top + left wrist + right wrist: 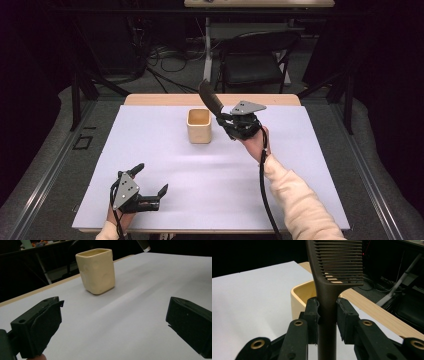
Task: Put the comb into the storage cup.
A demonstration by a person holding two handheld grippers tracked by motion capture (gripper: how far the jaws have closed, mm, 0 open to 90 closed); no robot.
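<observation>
A: Where's the dark brown plastic comb (329, 290)?
B: Its handle is clamped between the right gripper (327, 315)'s pads, teeth raised beside the cream square ceramic cup (199, 126).
A: And the left gripper (150, 186)?
B: Spread wide, empty, low over the white table (225, 175). The right gripper view resolves the comb's teeth; the high view doesn't.
</observation>
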